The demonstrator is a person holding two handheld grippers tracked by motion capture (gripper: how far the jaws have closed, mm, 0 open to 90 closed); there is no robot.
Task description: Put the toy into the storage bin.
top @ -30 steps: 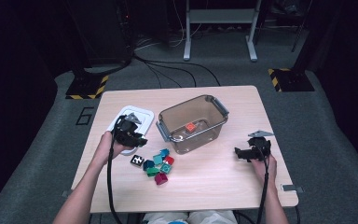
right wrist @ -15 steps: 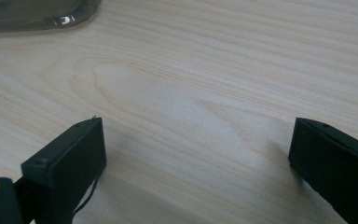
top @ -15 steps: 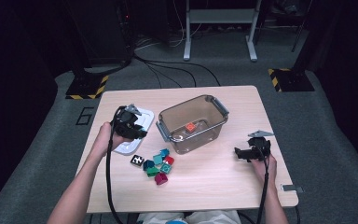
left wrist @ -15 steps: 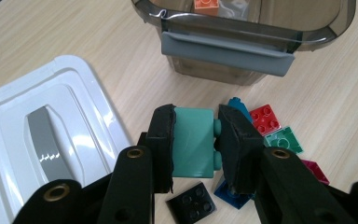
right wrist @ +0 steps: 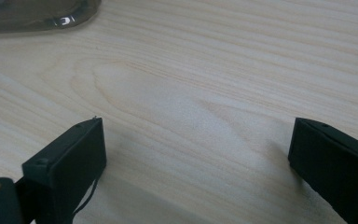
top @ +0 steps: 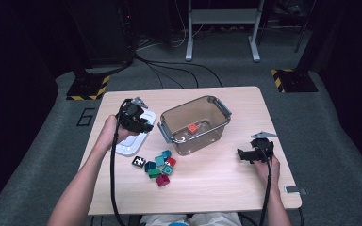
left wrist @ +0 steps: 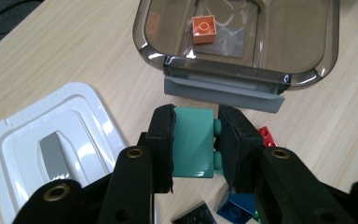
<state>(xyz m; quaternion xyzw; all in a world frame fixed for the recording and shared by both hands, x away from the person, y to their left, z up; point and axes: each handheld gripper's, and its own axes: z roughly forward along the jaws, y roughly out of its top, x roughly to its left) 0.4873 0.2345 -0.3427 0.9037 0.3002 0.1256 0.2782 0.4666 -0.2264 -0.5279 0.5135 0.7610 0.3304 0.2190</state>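
Left gripper (left wrist: 195,144) is clamped on a teal block (left wrist: 192,142), raised off the table (top: 226,188) over the white lid (top: 133,141) near the left edge, with the left forearm stretched forward from the near edge. The clear brown bin (top: 195,125) sits mid-table with an orange block (left wrist: 204,29) inside. Loose blocks (top: 158,167) are piled just in front of the bin. Right gripper (right wrist: 196,168) is low over bare wood near the right edge, jaws spread wide, holding nothing.
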